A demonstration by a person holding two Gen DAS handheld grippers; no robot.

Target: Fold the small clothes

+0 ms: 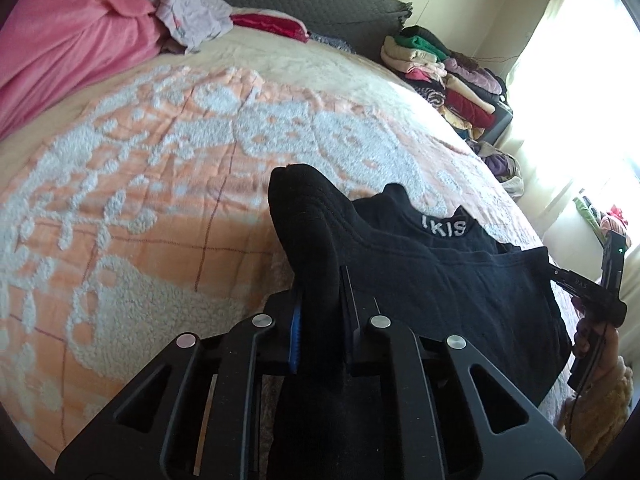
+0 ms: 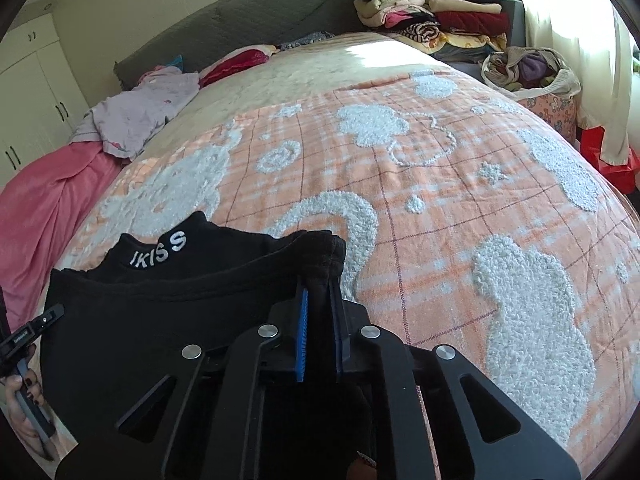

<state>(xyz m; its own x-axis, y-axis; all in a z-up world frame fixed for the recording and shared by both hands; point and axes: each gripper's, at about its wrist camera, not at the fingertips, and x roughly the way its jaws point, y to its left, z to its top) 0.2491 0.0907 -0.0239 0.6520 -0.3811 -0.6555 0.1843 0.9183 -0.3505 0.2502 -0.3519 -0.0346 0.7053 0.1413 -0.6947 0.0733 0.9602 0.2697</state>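
Observation:
A small black top [image 1: 432, 276] with white "IKISS" letters on its collar hangs stretched between my two grippers, above the near edge of the bed. My left gripper [image 1: 320, 280] is shut on its left shoulder, and bunched black cloth sticks up past the fingertips. My right gripper [image 2: 320, 280] is shut on the other shoulder of the top [image 2: 160, 304]. The right gripper also shows at the right edge of the left wrist view [image 1: 560, 276], and the left one at the left edge of the right wrist view [image 2: 56, 312].
The bed carries an orange blanket [image 2: 440, 200] with white fluffy patterns. A pink quilt [image 1: 60, 40] and a lilac garment [image 1: 188, 4] lie at its far left. Stacked folded clothes [image 2: 432, 8] and a bag of clothes [image 2: 528, 68] stand beyond the far right corner, near the bright curtain.

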